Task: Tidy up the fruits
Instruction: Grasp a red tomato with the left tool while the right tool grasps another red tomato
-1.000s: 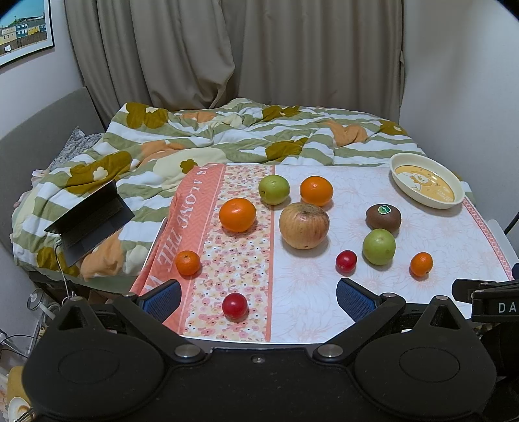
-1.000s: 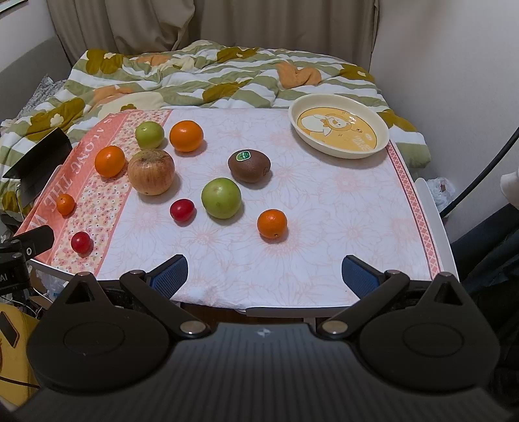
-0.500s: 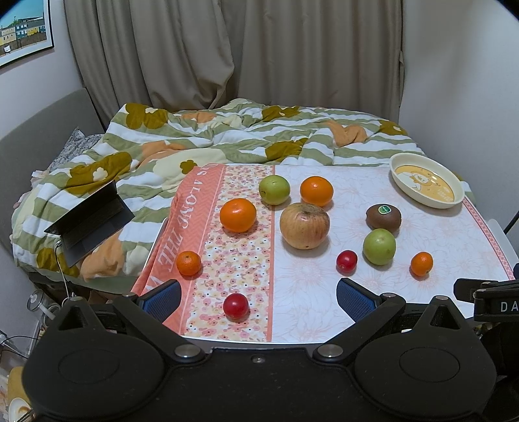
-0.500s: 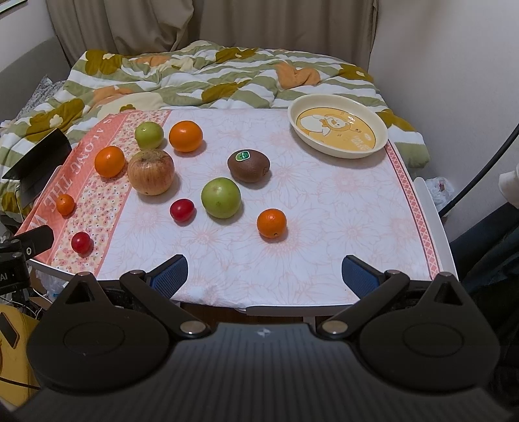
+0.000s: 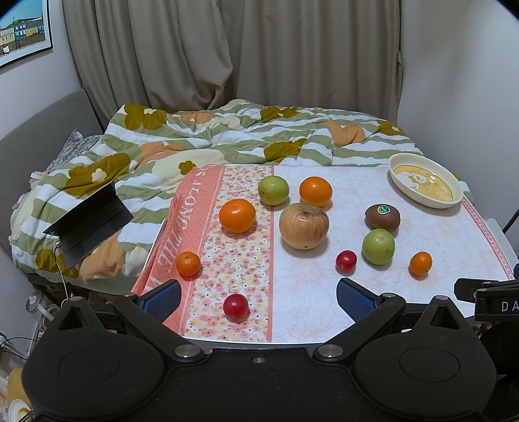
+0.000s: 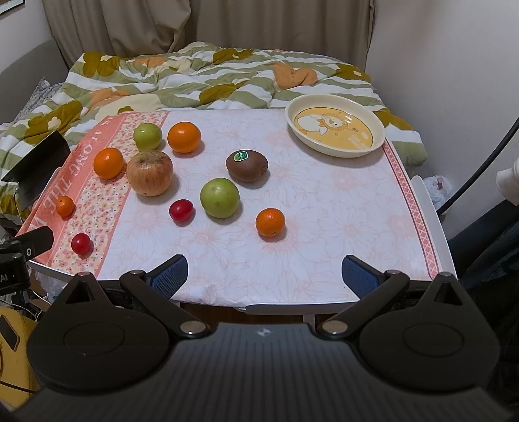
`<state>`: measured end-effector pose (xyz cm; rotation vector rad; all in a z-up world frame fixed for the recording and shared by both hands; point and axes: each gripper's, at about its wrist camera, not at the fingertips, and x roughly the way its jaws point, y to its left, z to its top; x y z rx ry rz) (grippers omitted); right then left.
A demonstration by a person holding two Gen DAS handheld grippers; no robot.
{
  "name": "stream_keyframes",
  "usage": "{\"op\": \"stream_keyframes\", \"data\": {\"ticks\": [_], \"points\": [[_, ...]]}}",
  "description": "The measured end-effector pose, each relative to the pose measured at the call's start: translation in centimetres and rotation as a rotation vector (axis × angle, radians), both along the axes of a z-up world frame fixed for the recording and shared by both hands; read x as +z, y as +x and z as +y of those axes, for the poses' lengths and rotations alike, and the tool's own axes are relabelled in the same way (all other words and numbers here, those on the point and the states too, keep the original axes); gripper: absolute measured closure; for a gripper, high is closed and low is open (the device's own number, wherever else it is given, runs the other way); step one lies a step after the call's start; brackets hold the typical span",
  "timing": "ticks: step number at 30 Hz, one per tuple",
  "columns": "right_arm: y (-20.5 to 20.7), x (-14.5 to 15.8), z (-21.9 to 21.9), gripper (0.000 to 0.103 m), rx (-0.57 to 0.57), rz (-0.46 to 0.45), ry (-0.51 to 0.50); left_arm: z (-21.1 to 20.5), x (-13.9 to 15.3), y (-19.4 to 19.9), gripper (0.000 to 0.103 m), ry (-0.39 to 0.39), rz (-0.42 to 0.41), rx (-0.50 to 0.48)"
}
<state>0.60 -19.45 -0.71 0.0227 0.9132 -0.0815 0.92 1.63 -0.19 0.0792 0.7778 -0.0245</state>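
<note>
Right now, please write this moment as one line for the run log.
stage: start, no fruit moved | left gripper: open, empty | right gripper: open, empty | plate: empty | kiwi, apples, oranges, tomatoes: loose on tablecloth

Place: a home bedroom.
Evidence: a rumpled floral duvet (image 5: 227, 142) is seen on a bed, closed curtains (image 5: 233, 52) behind, a framed picture (image 5: 22, 29) hung.

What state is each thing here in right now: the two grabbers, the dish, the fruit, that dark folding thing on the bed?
Left gripper: open, holding nothing.
Right gripper: open, holding nothing.
Dish: upright, no fruit in it.
Kiwi: loose on the tablecloth, sticker up.
Big apple: on the tablecloth, stem end up.
Laptop: open, lying on the blanket.
Curtains: drawn shut.
</note>
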Motion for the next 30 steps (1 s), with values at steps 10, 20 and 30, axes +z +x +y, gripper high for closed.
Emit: {"op": "stream_keyframes", "data": {"ticks": [10, 20, 30], "points": [[-0.1, 0.4, 0.1, 0.000, 0.001, -0.007, -0.003, 0.2, 0.1, 0.1, 0.000, -0.003, 0.001, 0.000], [0.1, 1.6, 0.6, 0.000, 0.004, -0.040, 0.039, 1.2, 0.6, 0.4, 0.000, 0.001, 0.006, -0.004], [3.3, -0.4, 3.0, 0.000, 0.031, 0.006, 0.039, 4.2, -2.2, 2.8, 0.000, 0.078, 0.021, -0.018]]}}
